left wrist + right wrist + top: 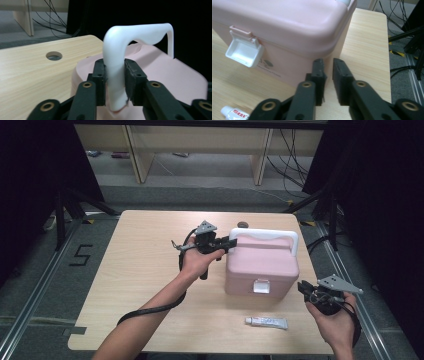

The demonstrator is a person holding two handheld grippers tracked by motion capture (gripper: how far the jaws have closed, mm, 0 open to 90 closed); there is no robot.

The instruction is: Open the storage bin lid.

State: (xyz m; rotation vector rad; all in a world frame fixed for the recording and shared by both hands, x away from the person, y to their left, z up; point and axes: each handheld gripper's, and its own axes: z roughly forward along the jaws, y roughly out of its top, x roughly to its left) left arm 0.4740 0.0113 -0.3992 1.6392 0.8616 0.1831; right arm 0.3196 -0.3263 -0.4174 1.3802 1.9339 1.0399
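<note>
Left gripper [115,83]: jaws clamped on the left leg of the white handle [117,62], low down near its hinge, with the handle raised over the lid. Right gripper [328,75]: jaws narrow with a small gap, holding nothing, hovering off the front right corner of the pink box [287,27].

Box sits right of centre on the counter [135,270], upright, lid down. White latch [243,51] on the front face looks flipped out, so I read this as opening the lid or lifting by the handle.

How to do it well:
- The grip is off-centre on 1 leg, so a straight pull will tilt the box. Lift slowly, along the handle's swing arc.
- Bring the right gripper in to steady the body at the front corner or under the lid rim before pulling.
- If the lid resists, check the latch first; don't force it.
- Tube [266,321] lies on the counter in front of the box, apart from it. Keep the box from sliding onto it.
</note>
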